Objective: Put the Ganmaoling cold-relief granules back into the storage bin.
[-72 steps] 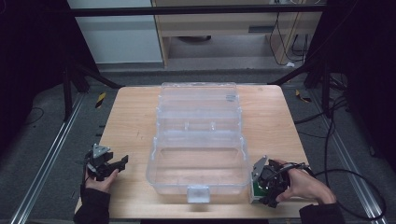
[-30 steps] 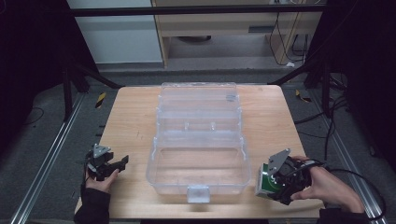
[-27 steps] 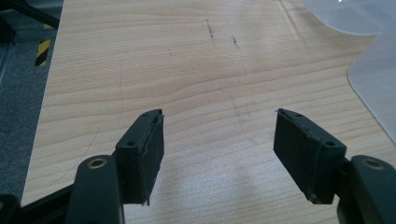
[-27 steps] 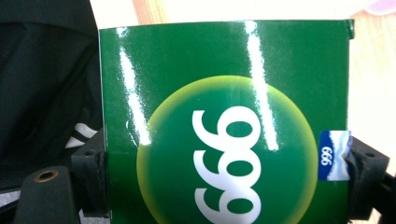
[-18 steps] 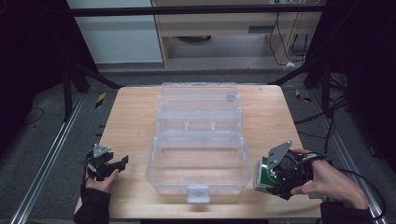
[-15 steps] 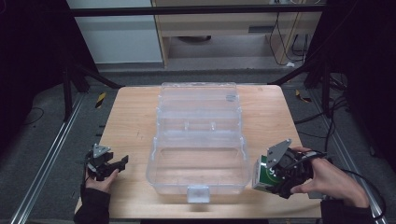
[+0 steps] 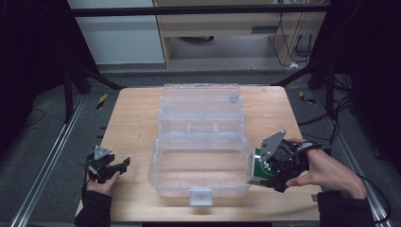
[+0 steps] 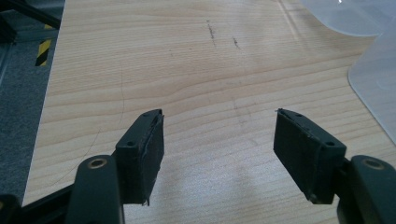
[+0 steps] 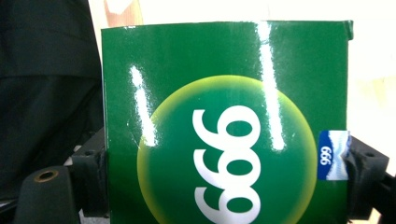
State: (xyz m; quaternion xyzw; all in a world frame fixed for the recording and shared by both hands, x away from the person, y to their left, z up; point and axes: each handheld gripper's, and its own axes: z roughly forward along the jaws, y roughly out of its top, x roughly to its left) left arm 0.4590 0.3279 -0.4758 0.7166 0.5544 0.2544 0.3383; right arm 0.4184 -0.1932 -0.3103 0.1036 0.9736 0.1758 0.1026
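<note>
While one clear plastic box (image 7: 201,142) lies open at the middle of the wooden table (image 7: 132,118), we count two grippers. Our right gripper (image 7: 265,172) clamps one green carton (image 9: 224,135) marked 999 between its jaws, just beside the box's near right corner. Our left gripper (image 8: 219,154), jaws wide apart and empty, hangs over bare wood at near left.

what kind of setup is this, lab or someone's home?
Likely a lab data-collection rig: a wooden table ringed by dark metal framing, loose cables on grey floor, and a handheld right gripper beside a clear plastic case.
</note>
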